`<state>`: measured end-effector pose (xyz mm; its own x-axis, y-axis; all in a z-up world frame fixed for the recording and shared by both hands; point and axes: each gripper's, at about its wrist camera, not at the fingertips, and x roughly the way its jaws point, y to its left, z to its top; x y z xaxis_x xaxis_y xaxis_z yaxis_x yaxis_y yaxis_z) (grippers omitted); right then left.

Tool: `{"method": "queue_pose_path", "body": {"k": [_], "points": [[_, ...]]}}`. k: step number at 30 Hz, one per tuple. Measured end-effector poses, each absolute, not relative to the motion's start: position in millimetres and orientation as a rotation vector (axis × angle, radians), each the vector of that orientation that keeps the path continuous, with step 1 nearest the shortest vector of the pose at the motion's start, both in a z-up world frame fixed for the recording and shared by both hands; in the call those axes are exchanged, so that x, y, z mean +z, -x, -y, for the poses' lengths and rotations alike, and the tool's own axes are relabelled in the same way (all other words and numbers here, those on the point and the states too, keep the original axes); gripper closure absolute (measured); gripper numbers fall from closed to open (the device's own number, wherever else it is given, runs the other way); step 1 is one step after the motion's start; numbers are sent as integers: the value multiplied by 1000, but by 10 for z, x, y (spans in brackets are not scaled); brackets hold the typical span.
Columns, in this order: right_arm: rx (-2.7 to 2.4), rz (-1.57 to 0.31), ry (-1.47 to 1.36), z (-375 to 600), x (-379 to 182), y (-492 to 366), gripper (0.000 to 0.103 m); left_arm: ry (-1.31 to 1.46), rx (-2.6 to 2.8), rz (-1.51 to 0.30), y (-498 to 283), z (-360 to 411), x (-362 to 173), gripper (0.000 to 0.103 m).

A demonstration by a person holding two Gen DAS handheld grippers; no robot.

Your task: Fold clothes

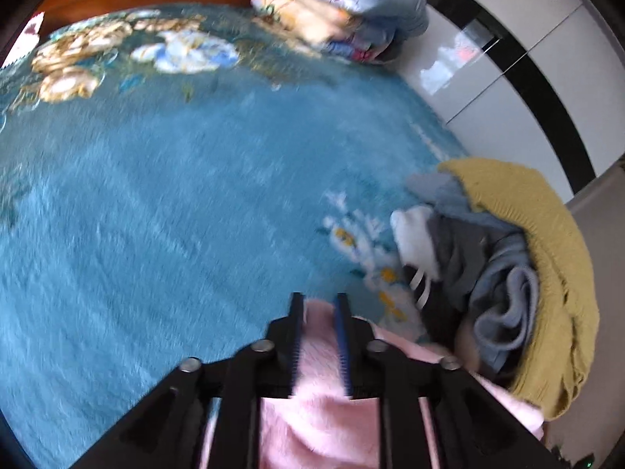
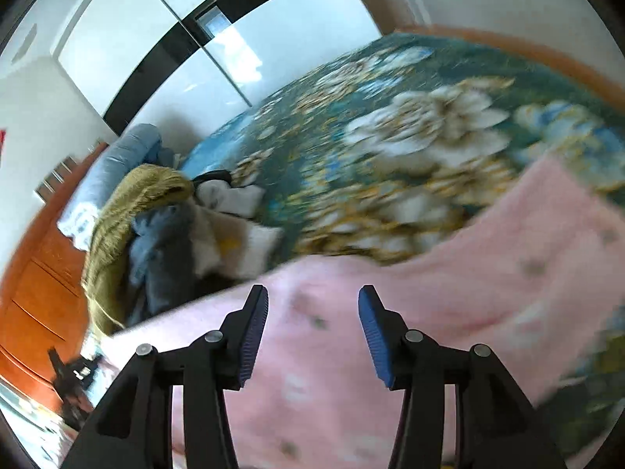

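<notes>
— Where's the garment relative to the left fingers?

— From my left wrist view, the pink fleece garment [image 1: 320,410] runs right up between the left gripper [image 1: 319,305]'s fingers [image 1: 295,336]. Fabric fills the gap, but with the blur I can't tell whether the pads are pressing it or merely flank it. It lies near the bed's edge closest to me, on the blue floral blanket [image 1: 156,203].

— And the right side?

— On my right wrist view, the right gripper [image 2: 313,297] has its fingers [image 2: 256,336] released, spread well apart. The same pink cloth [image 2: 429,293], dotted with small marks, is spread beneath and beyond them; nothing sits pinched between the pads.

— Anything else on the bed?

— A heap of clothes [image 1: 496,273], with a mustard knit [image 1: 547,242] draped over grey and blue pieces, sits just beside the pink garment toward the bed's side by the white wardrobe [image 1: 508,90]. Folded bedding [image 1: 340,4] is stacked at the far corner.
</notes>
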<state>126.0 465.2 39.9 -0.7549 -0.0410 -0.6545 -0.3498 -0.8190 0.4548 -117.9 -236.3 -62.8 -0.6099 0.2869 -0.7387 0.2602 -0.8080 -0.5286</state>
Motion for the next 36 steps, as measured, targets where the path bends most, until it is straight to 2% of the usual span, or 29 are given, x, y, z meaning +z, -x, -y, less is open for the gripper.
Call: {"method": "queue_pose_path", "body": {"k": [1, 2, 6, 11, 12, 13, 14, 18, 22, 26, 28, 30, 34, 36], "points": [[2619, -842, 991, -4810, 395, -1426, 49, 1397, 2613, 986, 1115, 2382, -641, 52], [2543, -843, 964, -5027, 362, -1627, 49, 1402, 2604, 1005, 1056, 2406, -638, 49], [2166, -1060, 860, -5877, 25, -2298, 49, 1365, 2668, 1055, 739, 2507, -465, 45], [2063, -1364, 760, -6280, -282, -2434, 49, 1327, 2709, 1083, 406, 2577, -266, 44], [2061, -1406, 740, -6317, -301, -2420, 56, 1318, 2712, 1091, 327, 2593, -228, 44], [2064, -1401, 744, -6325, -284, -2396, 86, 1306, 2713, 1101, 250, 2609, -192, 44], [2067, -1377, 757, -6328, -258, -2373, 100, 1294, 2712, 1109, 162, 2632, -152, 44], [2051, -1236, 767, -6399, -131, -2414, 99, 1262, 2703, 1135, -199, 2753, -13, 44], [2000, -1301, 797, -6610, -262, -2530, 98, 1251, 2683, 1160, -530, 2874, 31, 43], [2097, -1315, 860, -6548, -224, -2589, 91, 1275, 2622, 1199, -823, 2926, -36, 40], [2144, -1299, 812, -6470, -75, -2754, 77, 1281, 2615, 1206, -979, 2942, -90, 35], [2202, -1281, 765, -6369, 80, -2936, 72, 1304, 2599, 1221, -1112, 2953, -193, 34], [2322, -1251, 788, -6008, 224, -3390, 71, 1405, 2556, 1272, -1262, 2965, -525, 34], [2389, -1307, 784, -5828, 193, -3726, 70, 1426, 2535, 1304, -1325, 2949, -669, 34]]}}
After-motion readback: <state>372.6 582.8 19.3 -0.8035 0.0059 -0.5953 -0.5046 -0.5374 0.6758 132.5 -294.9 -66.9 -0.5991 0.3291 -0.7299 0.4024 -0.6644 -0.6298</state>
